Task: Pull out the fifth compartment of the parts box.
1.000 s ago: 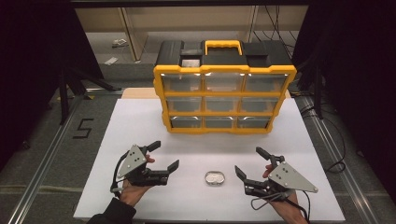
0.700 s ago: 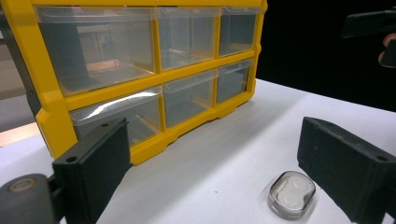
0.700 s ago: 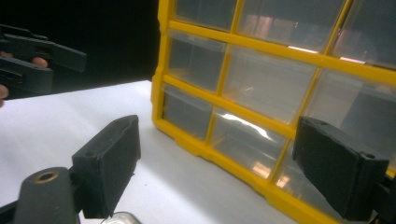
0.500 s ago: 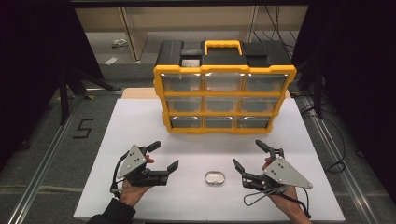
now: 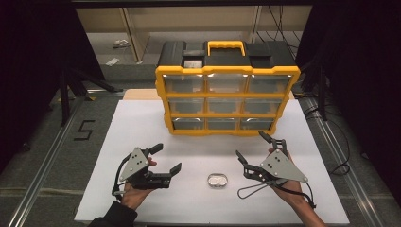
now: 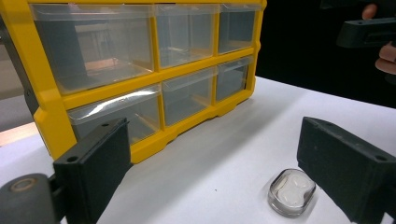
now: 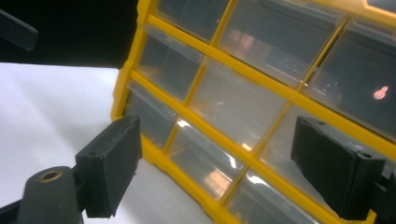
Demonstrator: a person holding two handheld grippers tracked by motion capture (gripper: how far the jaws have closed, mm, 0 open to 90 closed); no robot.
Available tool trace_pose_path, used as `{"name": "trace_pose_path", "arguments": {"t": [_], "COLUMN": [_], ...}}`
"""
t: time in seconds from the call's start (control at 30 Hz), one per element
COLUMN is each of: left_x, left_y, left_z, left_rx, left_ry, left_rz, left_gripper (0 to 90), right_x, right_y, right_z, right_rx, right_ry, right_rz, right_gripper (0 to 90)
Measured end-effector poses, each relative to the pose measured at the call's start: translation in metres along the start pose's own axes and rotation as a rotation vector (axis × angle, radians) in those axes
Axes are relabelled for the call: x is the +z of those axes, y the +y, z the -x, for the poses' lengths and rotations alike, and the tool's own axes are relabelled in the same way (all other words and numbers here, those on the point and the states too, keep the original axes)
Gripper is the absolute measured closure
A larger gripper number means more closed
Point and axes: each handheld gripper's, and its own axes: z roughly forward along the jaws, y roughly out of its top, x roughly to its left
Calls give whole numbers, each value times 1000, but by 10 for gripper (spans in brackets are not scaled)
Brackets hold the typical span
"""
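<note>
Right gripper (image 7: 215, 172) is up close to the yellow drawer cabinet (image 7: 261, 79) now, its two black jaws spread wide apart with nothing between them. The cabinet sits tilted across the view, clear plastic drawers (image 7: 236, 107) in yellow framing, light glinting off their fronts. The left jaw stands over the cabinet's lower corner, the right jaw over a drawer front. White tabletop (image 7: 51, 107) at left, and a dark bar (image 7: 16, 30) in the top left corner.
</note>
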Motion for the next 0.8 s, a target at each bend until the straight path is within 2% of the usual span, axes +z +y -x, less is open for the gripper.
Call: {"name": "trace_pose_path", "arguments": {"t": [0.13,0.17,0.33,0.37,0.4,0.5,0.6,0.63,0.7,0.8], "left_x": [0,0,0,0,0,0,0,0,0,0], "left_y": [0,0,0,0,0,0,0,0,0,-1], "left_z": [0,0,0,0,0,0,0,0,0,0], "left_rx": [1,-6,-3,-3,-5,-1,3,3,4,3], "left_ry": [1,-3,-2,-3,-2,-1,-2,-2,-2,-3], "left_rz": [0,3,1,3,1,1,-3,-3,-3,-3], "left_gripper": [93,94,94,94,94,94,94,94,94,94], "right_x": [4,7,11,12,15,19,24,24,30,34], "right_y": [2,2,4,5,7,9,12,12,13,13], "right_z": [2,4,5,5,5,5,6,6,6,5], "right_rx": [-26,-73,-115,-141,-204,-276,-315,-315,-356,-376], "right_ry": [-8,-19,-27,-34,-57,-81,-96,-96,-106,-108], "right_rz": [-1,-9,-16,-17,-21,-24,-23,-23,-27,-34], "right_gripper": [179,183,189,192,198,206,213,213,224,225]}}
